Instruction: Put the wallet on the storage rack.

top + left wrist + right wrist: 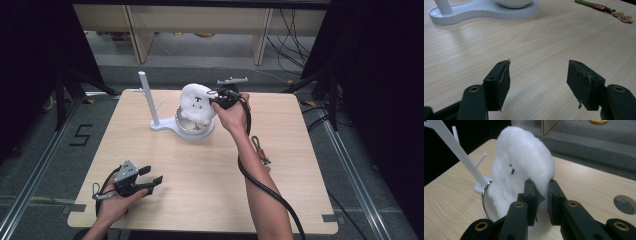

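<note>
Right gripper jaws pinch fluffy white plush toy upright over shiny metal bowl on white stand base near worktop's far edge; left gripper, jaws spread, idles near front-left corner.

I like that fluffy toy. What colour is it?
White, with small black face marks; the plush toy shows best in the right gripper view.

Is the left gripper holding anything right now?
No. In the left gripper view the left gripper has its fingers spread wide over bare table, nothing between them.
</note>
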The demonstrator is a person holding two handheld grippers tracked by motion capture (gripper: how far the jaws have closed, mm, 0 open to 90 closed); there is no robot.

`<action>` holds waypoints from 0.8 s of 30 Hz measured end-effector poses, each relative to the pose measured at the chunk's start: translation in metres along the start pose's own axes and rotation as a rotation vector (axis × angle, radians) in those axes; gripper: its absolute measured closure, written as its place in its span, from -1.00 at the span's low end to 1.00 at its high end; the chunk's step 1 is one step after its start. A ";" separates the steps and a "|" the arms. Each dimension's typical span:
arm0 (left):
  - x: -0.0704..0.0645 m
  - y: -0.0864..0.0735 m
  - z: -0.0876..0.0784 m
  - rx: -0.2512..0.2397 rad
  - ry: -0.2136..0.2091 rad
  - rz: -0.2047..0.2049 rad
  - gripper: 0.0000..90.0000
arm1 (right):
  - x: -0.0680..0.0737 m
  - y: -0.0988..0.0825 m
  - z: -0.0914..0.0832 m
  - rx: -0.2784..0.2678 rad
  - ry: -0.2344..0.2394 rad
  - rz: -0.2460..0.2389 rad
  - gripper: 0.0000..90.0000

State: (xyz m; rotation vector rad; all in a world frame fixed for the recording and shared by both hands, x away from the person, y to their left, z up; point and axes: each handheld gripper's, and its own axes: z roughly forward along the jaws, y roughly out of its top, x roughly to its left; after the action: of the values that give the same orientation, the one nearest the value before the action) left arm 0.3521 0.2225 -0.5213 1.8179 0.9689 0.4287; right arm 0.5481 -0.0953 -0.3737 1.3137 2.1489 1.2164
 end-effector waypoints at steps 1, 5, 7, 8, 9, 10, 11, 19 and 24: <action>0.000 0.000 0.000 0.000 0.001 -0.001 -0.23 | 0.000 -0.002 0.003 0.005 0.003 -0.010 0.78; 0.000 0.000 0.000 -0.004 0.003 -0.001 -0.23 | 0.001 -0.006 0.008 0.037 -0.004 -0.025 0.68; 0.000 0.000 0.000 0.000 -0.001 0.001 -0.23 | 0.002 -0.008 0.011 0.060 0.003 -0.041 0.57; 0.000 0.000 0.001 0.001 -0.002 0.003 -0.23 | 0.003 -0.009 0.013 0.047 -0.006 -0.050 0.51; 0.000 0.000 0.000 0.002 -0.002 0.002 -0.23 | 0.003 -0.009 0.013 0.061 -0.008 -0.049 0.45; 0.000 0.000 0.000 0.001 -0.002 0.001 -0.23 | 0.002 -0.009 0.014 0.067 -0.014 -0.050 0.38; 0.000 -0.001 0.000 0.000 -0.001 0.001 -0.23 | 0.002 -0.009 0.014 0.072 -0.017 -0.054 0.31; -0.001 0.000 0.000 0.004 0.004 0.003 -0.23 | -0.004 -0.011 0.007 0.013 -0.021 -0.029 -0.06; -0.001 0.000 0.000 0.010 0.009 0.004 -0.23 | -0.008 -0.011 -0.006 -0.010 -0.015 -0.011 -0.08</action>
State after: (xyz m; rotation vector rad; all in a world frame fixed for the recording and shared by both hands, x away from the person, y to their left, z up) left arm 0.3513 0.2218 -0.5213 1.8281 0.9752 0.4353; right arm 0.5422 -0.1069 -0.3804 1.3008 2.1340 1.2074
